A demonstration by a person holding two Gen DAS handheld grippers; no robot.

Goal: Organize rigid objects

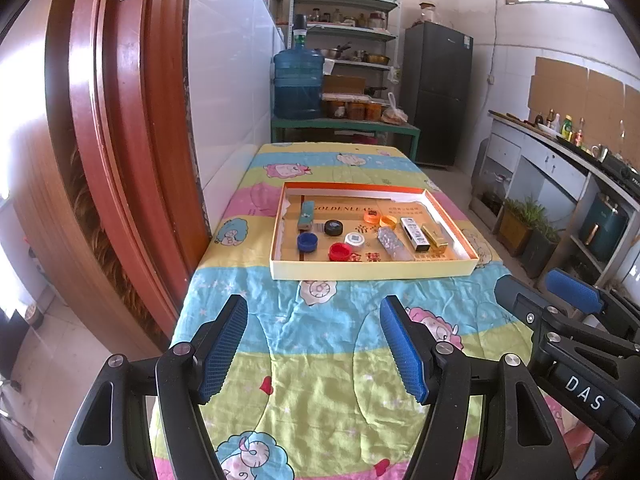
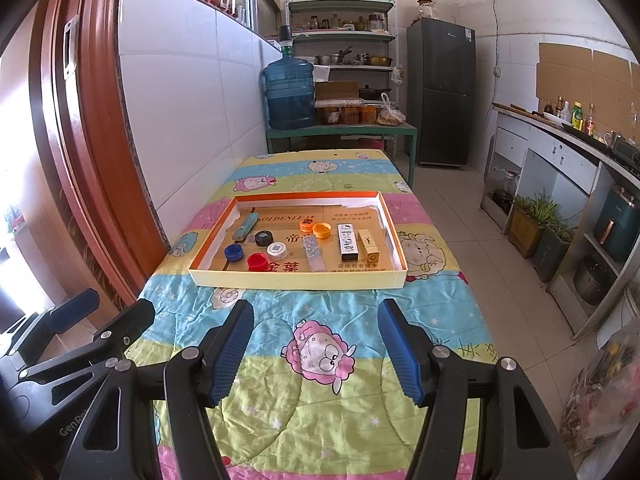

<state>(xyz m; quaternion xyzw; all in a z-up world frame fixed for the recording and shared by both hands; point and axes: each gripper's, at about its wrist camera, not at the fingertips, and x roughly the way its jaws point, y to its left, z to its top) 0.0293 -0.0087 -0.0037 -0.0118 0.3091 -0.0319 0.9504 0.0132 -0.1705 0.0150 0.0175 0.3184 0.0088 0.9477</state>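
Note:
A shallow cardboard tray lies in the middle of the table. Inside it are several bottle caps: blue, red, black, white and two orange ones. A teal lighter, a clear pill strip, a white box and a gold box lie there too. My left gripper and right gripper hover open and empty over the cloth, short of the tray.
The table wears a cartoon-sheep cloth. A wooden door frame and tiled wall run along the left. Behind stand a water jug, shelves and a dark fridge. A counter and potted plants line the right, with floor between.

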